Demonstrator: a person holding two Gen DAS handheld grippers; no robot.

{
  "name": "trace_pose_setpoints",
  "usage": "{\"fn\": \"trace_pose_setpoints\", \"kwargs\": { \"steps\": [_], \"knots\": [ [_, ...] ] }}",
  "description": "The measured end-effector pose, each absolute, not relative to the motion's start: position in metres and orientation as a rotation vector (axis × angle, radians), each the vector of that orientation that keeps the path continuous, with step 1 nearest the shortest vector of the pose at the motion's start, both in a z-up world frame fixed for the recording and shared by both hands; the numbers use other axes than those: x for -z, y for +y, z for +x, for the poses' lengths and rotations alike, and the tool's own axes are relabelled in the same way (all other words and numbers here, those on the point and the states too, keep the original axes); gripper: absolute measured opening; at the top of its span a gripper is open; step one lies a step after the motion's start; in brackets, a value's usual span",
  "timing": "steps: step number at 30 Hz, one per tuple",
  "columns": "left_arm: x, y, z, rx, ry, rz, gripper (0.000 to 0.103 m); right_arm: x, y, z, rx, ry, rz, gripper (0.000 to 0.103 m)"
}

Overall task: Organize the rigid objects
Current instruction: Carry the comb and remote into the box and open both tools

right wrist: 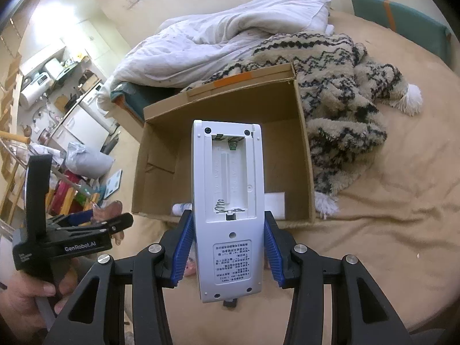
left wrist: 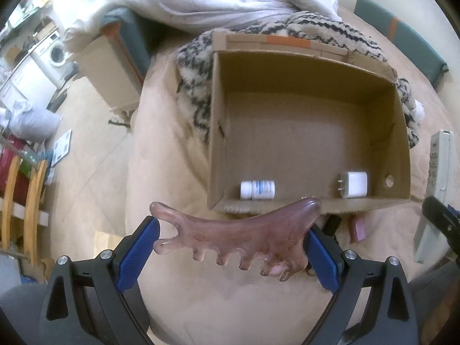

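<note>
Left claw [left wrist: 233, 247]: closed on a pink translucent comb [left wrist: 238, 238], gripped end to end between its 2 blue pads, teeth pointing down toward the camera; held this way the comb lies flat and crosswise, which I judge suits lowering it over the near wall of the box [left wrist: 299, 204]; the comb sits just short of that wall, above the beige bedcover [left wrist: 172, 143].

Right claw [right wrist: 227, 244]: closed on a white remote [right wrist: 227, 201], pads pressing its 2 long sides about mid-length, back face up, long axis pointing ahead of the claw toward the box [right wrist: 227, 106]; the battery cover is absent, so an empty bay with 1 spring shows; the far end of the remote overlaps the box opening in this view, though whether it is over or short of the rim I cannot tell.

Contents ahead of the left claw: a white bottle [left wrist: 257, 189] lying on its side and a white charger [left wrist: 353, 184], both against the near wall inside the box; well apart from each other.

Beyond the box: a patterned blanket [right wrist: 339, 92] and a white duvet [right wrist: 218, 34]; to the right of the left claw a small pink block [left wrist: 359, 227] lies outside the box.

Writing: "GenRobot.AI" reads on the left claw body, seen from the right wrist; the remote's label carries dense print, too small to read; the bottle label is blurred; polarity marks in the bay are illegible.

Judgement: 2 items boxed, 2 in hand, deposit not yet made.
</note>
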State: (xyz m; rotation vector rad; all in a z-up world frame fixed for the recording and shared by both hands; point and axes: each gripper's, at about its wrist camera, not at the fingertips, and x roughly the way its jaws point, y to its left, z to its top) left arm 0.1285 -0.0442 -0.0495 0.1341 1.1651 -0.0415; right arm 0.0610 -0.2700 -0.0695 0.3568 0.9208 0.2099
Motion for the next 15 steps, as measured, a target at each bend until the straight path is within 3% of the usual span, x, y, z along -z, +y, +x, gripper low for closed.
{"fn": "trace_pose_setpoints", "kwargs": {
  "steps": [15],
  "knots": [
    [0.070, -0.081, 0.184, 0.085, 1.125, 0.208, 0.095, 0.075, -0.268, 0.129, -0.187, 0.935, 0.290, 0.049]
  ]
}}
